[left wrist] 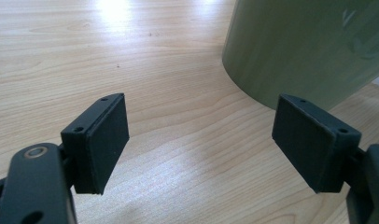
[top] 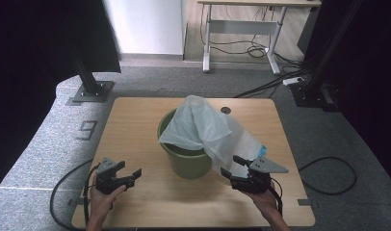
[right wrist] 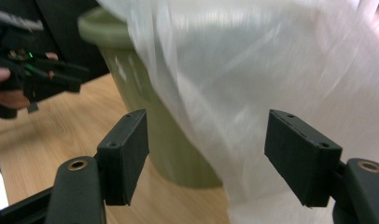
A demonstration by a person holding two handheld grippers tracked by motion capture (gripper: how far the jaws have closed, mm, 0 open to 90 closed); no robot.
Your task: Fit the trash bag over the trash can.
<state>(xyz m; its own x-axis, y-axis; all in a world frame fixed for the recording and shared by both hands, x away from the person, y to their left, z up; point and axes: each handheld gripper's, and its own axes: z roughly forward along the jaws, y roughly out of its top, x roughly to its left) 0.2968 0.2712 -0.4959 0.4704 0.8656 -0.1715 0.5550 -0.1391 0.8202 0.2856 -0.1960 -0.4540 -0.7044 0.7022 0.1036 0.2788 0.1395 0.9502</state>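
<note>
Work in hand: a white plastic bag [top: 203, 126] was being fitted to a green bin [top: 186, 159] at the middle of the desk [top: 136, 125].
Bag, position: it lay draped over the bin's far and right rim, part of it hanging down the right side to the desk, near the right edge.
Bag, long axis: it ran from the peak above the bin's far rim down and to the near right.
Right hand-held gripper [top: 236, 170]: it sat at the near right of the bin, jaws apart, nothing clamped between them.
Key relation: in the right gripper view the bag [right wrist: 271, 84] hung straight ahead of the right hand-held gripper [right wrist: 206, 158], just beyond its pads, with the bin [right wrist: 145, 102] to the left behind the film. Contact could not be confirmed; the film was blurred.
Left hand-held gripper [top: 128, 175]: it sat at the near left, well apart from the bag, jaws apart and empty.
Left gripper view: the left hand-held gripper [left wrist: 199, 140] faced bare desk [left wrist: 85, 56], with the bin wall [left wrist: 309, 46] ahead to the right.
Nearer hand: the right, by a clear margin; judged the likelier to take the bag next.
Writing: a large "9" [top: 87, 130] was marked on the grey floor [top: 49, 144] left of the desk. No brand or label was legible on bag or bin.
</note>
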